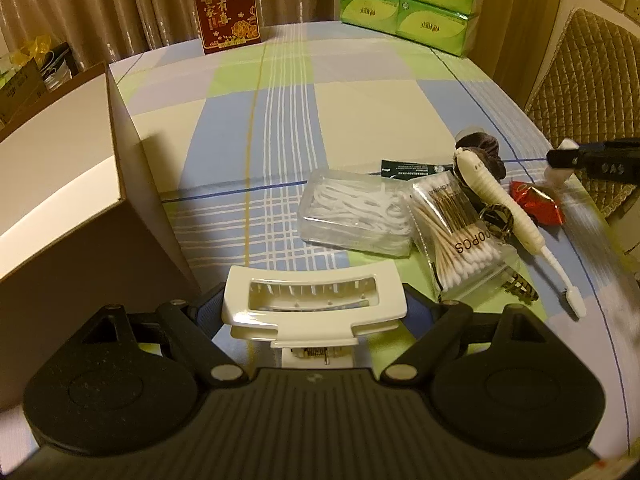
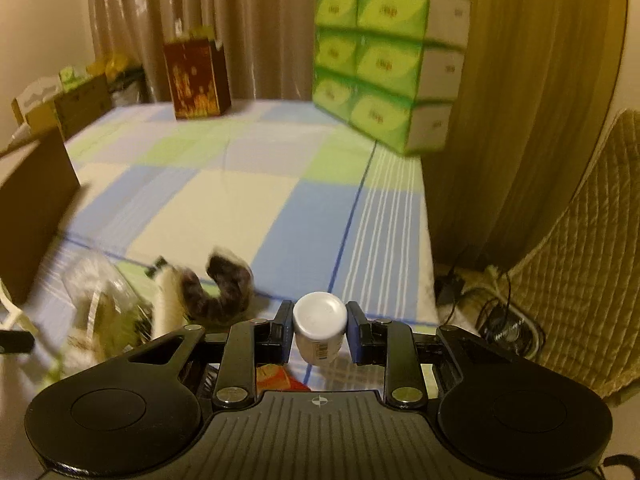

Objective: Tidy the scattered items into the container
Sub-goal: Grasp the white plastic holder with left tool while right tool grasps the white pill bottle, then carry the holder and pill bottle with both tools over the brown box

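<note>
Table (image 1: 360,112): covered in a blue, green and cream checked cloth, and everything in play sits on it.
Container (image 1: 60,184): the big cardboard box stands at the table's left side, white inside, brown outside; in the right wrist view it shows as a brown wall (image 2: 36,216) at the far left.
Tissue packs (image 2: 384,64): green stack at the table's far right corner.
Red gift bag (image 1: 226,8): upright at the far edge.
Left gripper (image 1: 314,300): jaws spread wide and clamped on the white hair claw clip (image 1: 312,302), lifted above the cloth just beside the box.
Right gripper (image 2: 320,328): blue pads pressed against both sides of the small white bottle (image 2: 320,326), cap facing away, held just over the cloth near the right edge; from the left wrist it shows at the far right (image 1: 560,162).
Floss-pick box (image 1: 354,212): clear, lying mid-table.
Cotton swab pack (image 1: 460,236): leaning against the floss-pick box's right side.
Toothbrush (image 1: 504,208): white, lying across the pile, head towards the near edge.
Brown scrunchie (image 1: 486,152): behind the toothbrush's handle end; blurred in the right wrist view (image 2: 228,292).
Red wrapper (image 1: 538,204): just right of the toothbrush.
</note>
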A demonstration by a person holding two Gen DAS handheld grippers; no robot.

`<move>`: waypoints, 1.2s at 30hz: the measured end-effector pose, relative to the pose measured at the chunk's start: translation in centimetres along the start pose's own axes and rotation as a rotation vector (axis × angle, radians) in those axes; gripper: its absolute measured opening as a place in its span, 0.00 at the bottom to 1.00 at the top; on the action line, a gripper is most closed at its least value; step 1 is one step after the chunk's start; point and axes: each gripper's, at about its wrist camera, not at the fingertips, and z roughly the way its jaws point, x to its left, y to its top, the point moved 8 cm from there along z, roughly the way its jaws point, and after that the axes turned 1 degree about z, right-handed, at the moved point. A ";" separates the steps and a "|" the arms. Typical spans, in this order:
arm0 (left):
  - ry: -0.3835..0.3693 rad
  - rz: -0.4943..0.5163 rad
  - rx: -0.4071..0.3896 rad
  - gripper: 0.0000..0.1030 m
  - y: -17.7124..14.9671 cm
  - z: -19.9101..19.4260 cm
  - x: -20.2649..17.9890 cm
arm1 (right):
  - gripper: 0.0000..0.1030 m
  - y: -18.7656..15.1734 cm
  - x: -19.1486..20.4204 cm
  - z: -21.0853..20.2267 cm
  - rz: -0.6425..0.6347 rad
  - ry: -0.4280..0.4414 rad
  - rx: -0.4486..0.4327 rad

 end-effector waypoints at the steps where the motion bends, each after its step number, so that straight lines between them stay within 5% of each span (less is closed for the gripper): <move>1: -0.001 -0.001 -0.004 0.82 0.1 -0.2 0.0 | 0.23 0.4 0.2 -0.5 -0.004 0.002 -0.009; 18: -0.020 0.001 -0.122 0.82 1.3 -8.7 1.6 | 0.24 2.6 7.4 -5.9 0.029 0.162 -0.008; 36: 0.075 -0.072 -0.206 0.83 -0.3 -16.7 12.9 | 0.23 4.6 22.2 -8.9 -0.049 0.322 -0.050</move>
